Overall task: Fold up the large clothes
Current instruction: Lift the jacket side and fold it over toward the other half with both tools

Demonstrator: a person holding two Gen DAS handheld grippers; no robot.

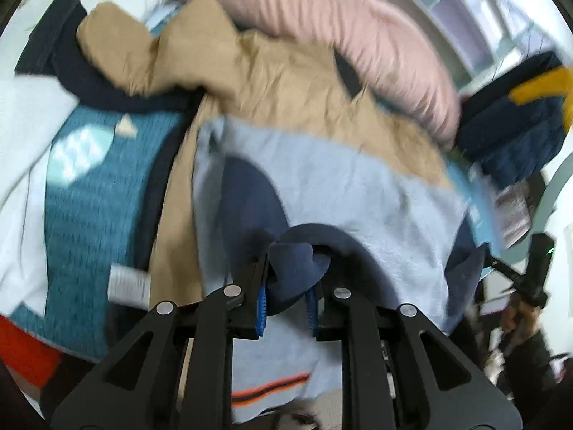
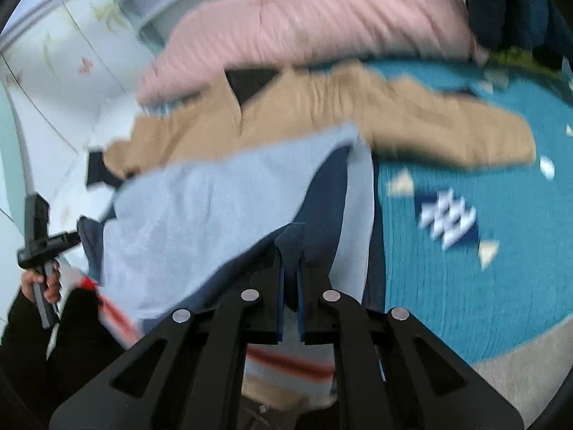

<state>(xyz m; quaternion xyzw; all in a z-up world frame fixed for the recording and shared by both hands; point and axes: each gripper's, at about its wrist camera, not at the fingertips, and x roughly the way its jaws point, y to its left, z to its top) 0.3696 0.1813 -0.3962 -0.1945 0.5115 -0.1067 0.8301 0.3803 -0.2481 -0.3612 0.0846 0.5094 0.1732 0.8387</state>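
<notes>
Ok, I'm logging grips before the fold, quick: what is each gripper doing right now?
Left gripper: shut on the navy edge of the light blue garment.
Right gripper: shut on the same garment's navy edge.

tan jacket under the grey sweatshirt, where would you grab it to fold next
Judging by its pose, take the tan jacket by its free sleeve end, coming from the teal blanket side: it lies flat and uncovered there, while the grey sweatshirt covers its near edge.

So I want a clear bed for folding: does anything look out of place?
Yes. A tan garment lies crumpled across the teal blanket, and a pink quilt is bunched behind it. Both crowd the grey sweatshirt that the left gripper and right gripper hold.
</notes>
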